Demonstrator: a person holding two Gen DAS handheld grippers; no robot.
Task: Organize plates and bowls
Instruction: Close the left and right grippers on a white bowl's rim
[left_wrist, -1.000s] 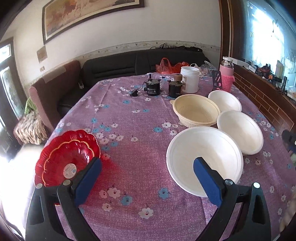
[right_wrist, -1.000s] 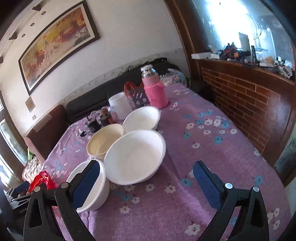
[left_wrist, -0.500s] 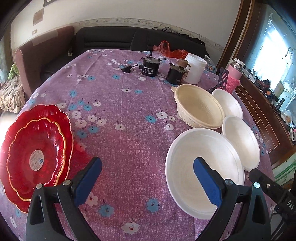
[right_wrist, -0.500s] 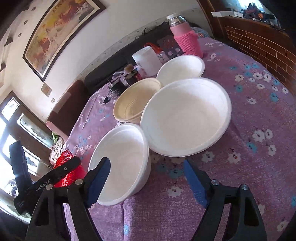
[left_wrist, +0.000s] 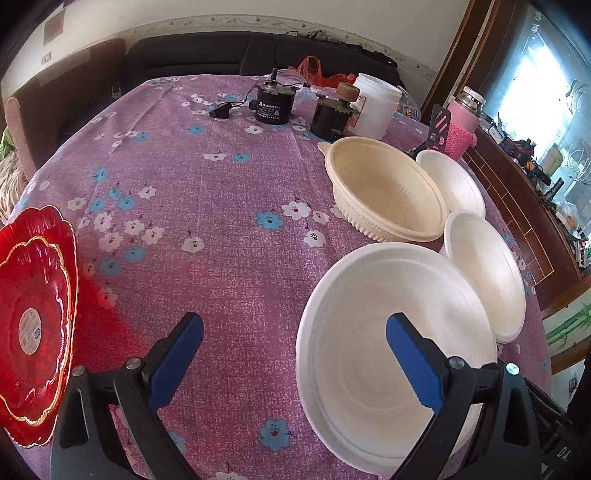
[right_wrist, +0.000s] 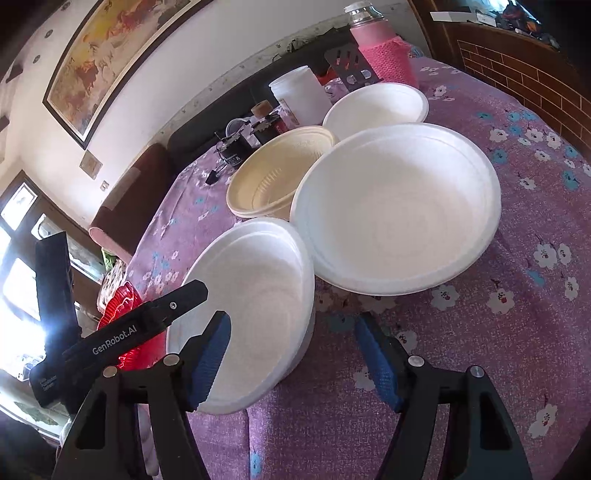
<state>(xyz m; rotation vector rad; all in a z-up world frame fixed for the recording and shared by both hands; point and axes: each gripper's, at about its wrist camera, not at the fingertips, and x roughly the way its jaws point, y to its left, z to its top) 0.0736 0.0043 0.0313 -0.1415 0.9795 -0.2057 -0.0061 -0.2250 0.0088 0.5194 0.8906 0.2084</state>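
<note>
Four pale bowls and two red plates sit on the purple flowered counter (left_wrist: 207, 206).

Left tongs (left_wrist: 295, 358) stand wide apart: one blue pad hangs over the cloth, the other over the near white bowl (left_wrist: 369, 332), and nothing is pinched. Right tongs (right_wrist: 291, 354) are closing around that bowl's near rim, with one pad inside and one outside, not pressing. Past it sit a big white bowl (right_wrist: 399, 206), a cream bowl (left_wrist: 384, 192) and a far white bowl (right_wrist: 376, 103). Red plates (left_wrist: 33, 325) lie stacked at the left edge.
</note>
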